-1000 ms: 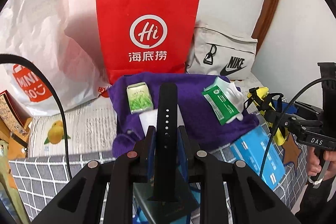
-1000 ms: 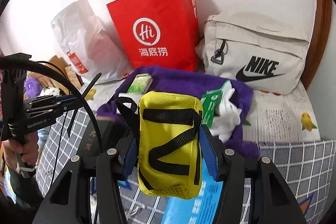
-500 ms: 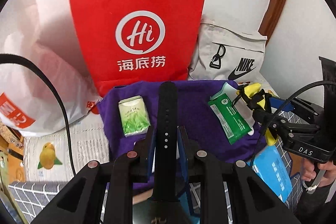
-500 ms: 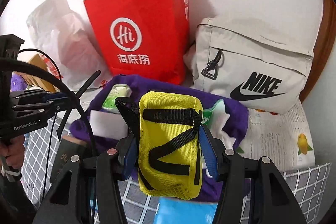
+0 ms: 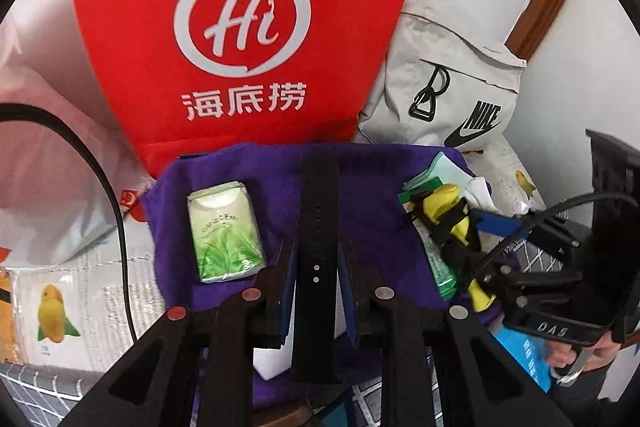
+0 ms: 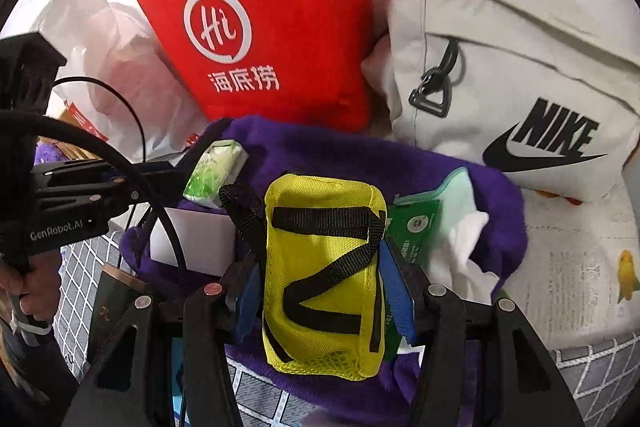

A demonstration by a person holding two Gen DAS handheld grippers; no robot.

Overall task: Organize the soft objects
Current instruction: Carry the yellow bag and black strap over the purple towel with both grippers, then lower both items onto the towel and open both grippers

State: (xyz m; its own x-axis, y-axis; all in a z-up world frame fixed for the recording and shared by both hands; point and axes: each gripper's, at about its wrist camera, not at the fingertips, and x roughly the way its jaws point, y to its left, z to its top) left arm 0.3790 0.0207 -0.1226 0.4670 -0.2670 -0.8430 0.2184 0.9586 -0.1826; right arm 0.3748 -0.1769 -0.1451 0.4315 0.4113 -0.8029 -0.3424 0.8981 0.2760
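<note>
On my left I have the left gripper (image 5: 316, 267) clamped on the black watch strap (image 5: 318, 211), its long axis running straight out along the fingers, away from me and toward the red paper bag (image 5: 240, 27). The strap hangs over the purple towel (image 5: 368, 187), and just to its left on that towel lies the green tissue pack (image 5: 224, 231), long axis roughly parallel to the strap, the two near but apart as far as I can judge. Moving right, the right gripper (image 6: 320, 287) is clamped on the yellow pouch (image 6: 324, 267), which stands upright between the blue pads with its long axis also along the fingers. Directly beyond and below it is the same towel, with the green wipes packet (image 6: 420, 227) and a white cloth (image 6: 464, 251) just to the pouch's right; the pale sling bag (image 6: 500, 67) leans behind. My read is that both items are headed for the towel: the strap belongs in the bare strip between tissue pack and wipes, and my left hand is the nearer one for that gap. The pouch's landing spot looks crowded, so I would ease it down toward the towel's near edge.
</note>
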